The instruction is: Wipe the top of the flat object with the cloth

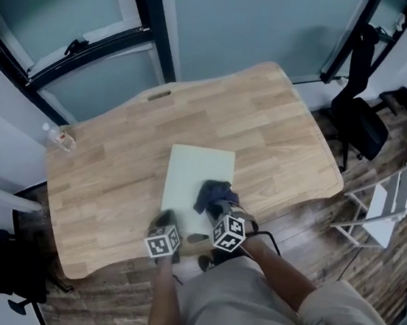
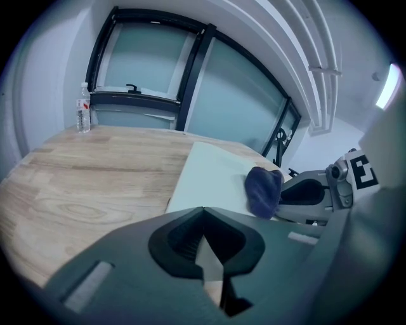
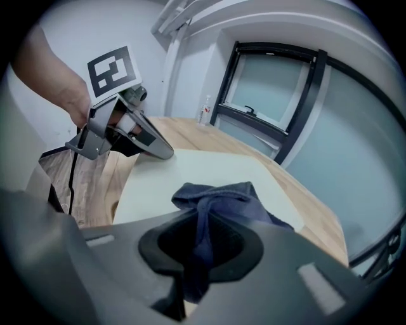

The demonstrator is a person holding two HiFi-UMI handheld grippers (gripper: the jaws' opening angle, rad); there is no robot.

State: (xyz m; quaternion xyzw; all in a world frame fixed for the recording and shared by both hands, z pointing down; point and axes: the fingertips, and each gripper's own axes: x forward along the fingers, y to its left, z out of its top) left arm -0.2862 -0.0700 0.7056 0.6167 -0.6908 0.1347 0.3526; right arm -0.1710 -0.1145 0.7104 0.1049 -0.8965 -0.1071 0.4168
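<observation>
On the wooden counter (image 1: pixel 112 176), in the head view, the pale flat board (image 1: pixel 195 168) lies close to the person's edge. The dark blue cloth (image 1: pixel 213 193) is bunched on its near right part. The right gripper (image 1: pixel 220 214) is just behind the cloth, and the left gripper (image 1: pixel 163 234) is at the board's near left corner.

In the left gripper view, that gripper's jaws are pressed almost together. Only a thin sliver of board and counter shows between them, and nothing is plainly pinched. Beyond them the board stretches away bare, with the cloth and the other gripper off to the right.

In the right gripper view, the jaws are pinching a twisted fold of the cloth, and the rest of it spreads out on the board just ahead. To the left, the other gripper's tips rest on the board's corner (a steadying hold, I judge, not a grasp).

The wiping step appears to be in hand, with the cloth at the near end. The next move calls for pressing the cloth flat and sweeping it over the bare far and left parts. The left gripper should bear down so the board does not slide.
</observation>
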